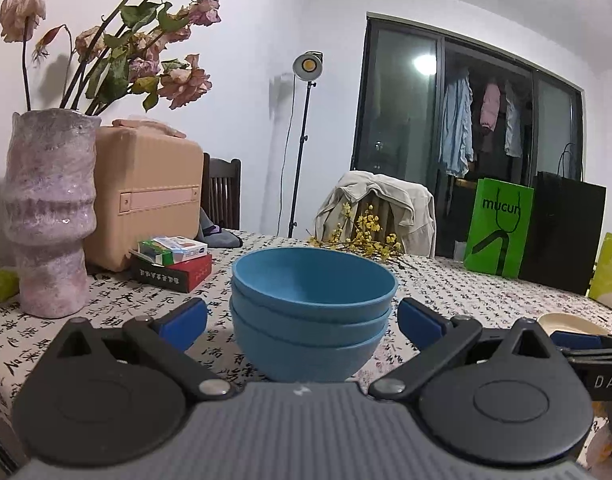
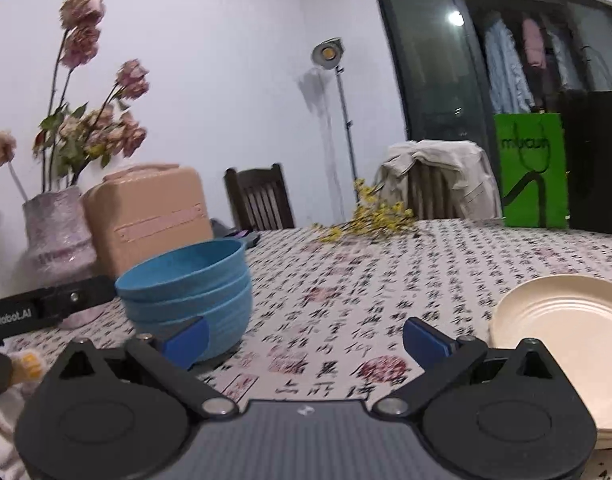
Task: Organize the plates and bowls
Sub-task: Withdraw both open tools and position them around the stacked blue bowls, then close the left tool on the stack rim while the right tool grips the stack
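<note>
Three blue bowls (image 1: 312, 312) sit nested on the calligraphy tablecloth (image 2: 386, 280), right of the pink vase (image 1: 50, 216); cream plates (image 2: 566, 344) stacked well right of the bowls. Left gripper (image 1: 302, 316) spread wide, straddling the bowl stack without touching. Right gripper (image 2: 304, 338) spread, empty, between bowls and plates.

blue bowls (image 1: 312, 312): 3, stacked | cream plates (image 2: 566, 344): at least 2, stacked | vase (image 1: 50, 212): 1 | suitcase (image 1: 146, 192): 1 | paper bags: green (image 1: 500, 228) 1, black (image 1: 564, 236) 1
</note>
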A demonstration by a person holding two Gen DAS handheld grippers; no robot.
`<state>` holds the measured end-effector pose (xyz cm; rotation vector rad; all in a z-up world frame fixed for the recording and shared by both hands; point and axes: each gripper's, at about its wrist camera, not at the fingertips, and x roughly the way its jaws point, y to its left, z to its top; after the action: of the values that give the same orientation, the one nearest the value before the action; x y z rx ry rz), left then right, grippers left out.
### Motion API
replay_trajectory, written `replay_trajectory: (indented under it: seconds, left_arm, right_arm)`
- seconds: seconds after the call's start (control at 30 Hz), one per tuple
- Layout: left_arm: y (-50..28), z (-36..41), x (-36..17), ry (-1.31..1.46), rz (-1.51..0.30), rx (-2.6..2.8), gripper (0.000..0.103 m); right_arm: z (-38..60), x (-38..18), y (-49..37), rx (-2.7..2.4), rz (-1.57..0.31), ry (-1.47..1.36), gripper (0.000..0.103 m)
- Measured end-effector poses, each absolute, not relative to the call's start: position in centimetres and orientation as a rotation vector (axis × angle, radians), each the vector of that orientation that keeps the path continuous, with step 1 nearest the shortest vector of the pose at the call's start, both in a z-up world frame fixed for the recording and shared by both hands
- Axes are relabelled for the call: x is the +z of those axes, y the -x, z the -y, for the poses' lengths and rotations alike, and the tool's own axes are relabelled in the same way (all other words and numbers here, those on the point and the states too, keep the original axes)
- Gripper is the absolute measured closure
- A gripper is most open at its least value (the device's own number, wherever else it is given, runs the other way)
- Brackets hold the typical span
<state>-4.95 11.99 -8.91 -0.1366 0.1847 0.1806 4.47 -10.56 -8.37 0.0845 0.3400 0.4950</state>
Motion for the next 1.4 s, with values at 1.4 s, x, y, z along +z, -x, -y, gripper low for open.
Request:
replay_trajectory:
  seconds: [1.4]
  left_arm:
    - [1.7,-18.1,-9.2,0.27,-0.209,0.171,0.0]
  right_arm:
    - [6.4,-6.6,-9.7,0.505,-0.347,-0.05,0.0]
